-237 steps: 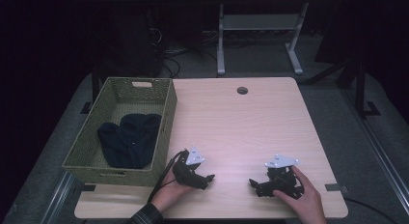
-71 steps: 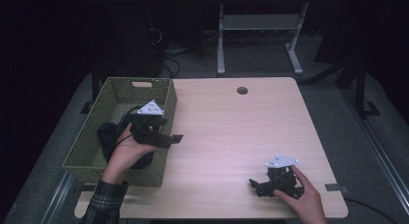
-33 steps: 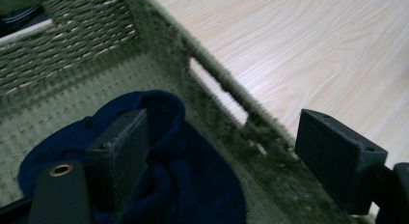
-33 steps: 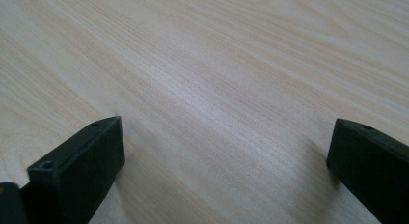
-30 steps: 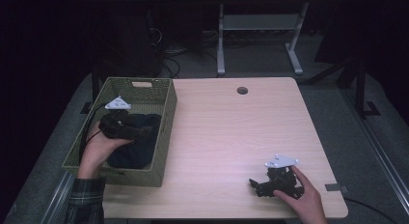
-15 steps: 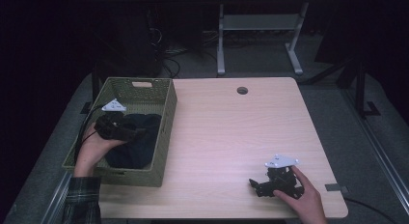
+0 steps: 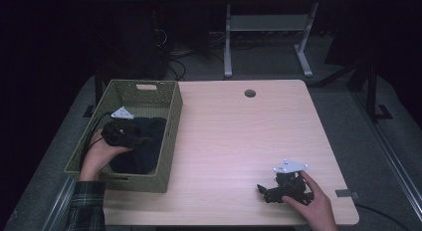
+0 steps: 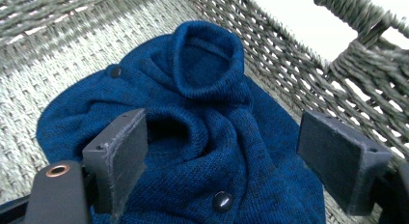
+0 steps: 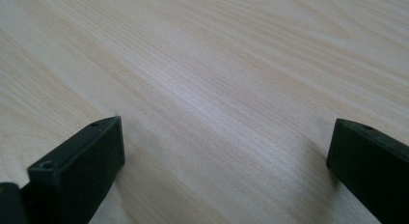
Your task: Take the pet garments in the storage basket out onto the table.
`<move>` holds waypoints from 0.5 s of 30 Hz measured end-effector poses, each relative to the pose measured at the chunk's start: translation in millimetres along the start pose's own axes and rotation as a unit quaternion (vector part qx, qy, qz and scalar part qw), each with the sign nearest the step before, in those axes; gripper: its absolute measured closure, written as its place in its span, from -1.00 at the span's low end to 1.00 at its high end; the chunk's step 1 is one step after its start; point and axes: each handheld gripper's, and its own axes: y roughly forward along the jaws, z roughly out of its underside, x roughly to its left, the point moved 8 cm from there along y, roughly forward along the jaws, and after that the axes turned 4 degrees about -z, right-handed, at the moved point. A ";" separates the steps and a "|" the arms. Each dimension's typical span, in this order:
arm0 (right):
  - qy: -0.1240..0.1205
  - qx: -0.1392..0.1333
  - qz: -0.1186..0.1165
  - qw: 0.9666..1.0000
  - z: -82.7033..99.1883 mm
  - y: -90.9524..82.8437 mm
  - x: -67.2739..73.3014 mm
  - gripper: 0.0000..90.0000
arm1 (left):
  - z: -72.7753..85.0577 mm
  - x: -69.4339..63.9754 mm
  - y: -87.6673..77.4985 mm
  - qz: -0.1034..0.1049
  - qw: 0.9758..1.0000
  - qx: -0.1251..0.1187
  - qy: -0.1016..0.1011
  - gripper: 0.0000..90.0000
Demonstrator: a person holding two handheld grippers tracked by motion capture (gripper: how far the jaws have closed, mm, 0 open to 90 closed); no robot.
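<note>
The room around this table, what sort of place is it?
Probably a lab or workshop set up for recording. A bare wooden table stands in a dark room, cables lie on the floor behind it, and a person works a left gripper over a blue knit garment in a basket.

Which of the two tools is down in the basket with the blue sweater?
The left tool, inside the green basket, its open jaws over the blue sweater. The right tool sits on the bare wooden table.

Tabletop (image 7: pixel 239 141) wide open btw basket (image 7: pixel 171 136) & right gripper (image 7: pixel 266 191) (basket walls hem left gripper (image 8: pixel 222 156)).
</note>
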 end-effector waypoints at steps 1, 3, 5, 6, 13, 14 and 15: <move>0.000 0.000 0.000 1.000 0.0 0.0 0.0 -1.00 | 1.0 -0.2 1.3 0.000 1.000 0.004 -0.001 -0.61; 0.000 0.000 0.000 1.000 0.0 0.0 0.0 -1.00 | 2.5 0.1 3.4 0.000 1.000 0.011 0.005 -0.62; 0.000 0.000 0.000 1.000 0.0 0.0 0.0 -1.00 | 3.8 -0.5 5.9 0.003 1.000 0.018 0.004 -0.64; 0.000 0.000 0.000 1.000 0.0 0.0 0.0 -1.00 | 4.6 -1.1 7.4 0.005 1.000 0.022 0.005 -0.65; 0.000 0.000 0.000 1.000 0.0 0.0 0.0 -1.00 | 9.2 -4.8 17.4 0.013 0.999 0.046 0.010 -0.68; 0.000 0.000 0.000 1.000 0.0 0.0 0.0 -1.00 | 10.6 -4.7 18.5 0.012 0.998 0.054 0.014 -0.68; 0.000 0.000 0.000 1.000 0.0 0.0 0.0 -1.00 | 11.3 -5.7 20.6 0.011 0.998 0.056 0.014 -0.68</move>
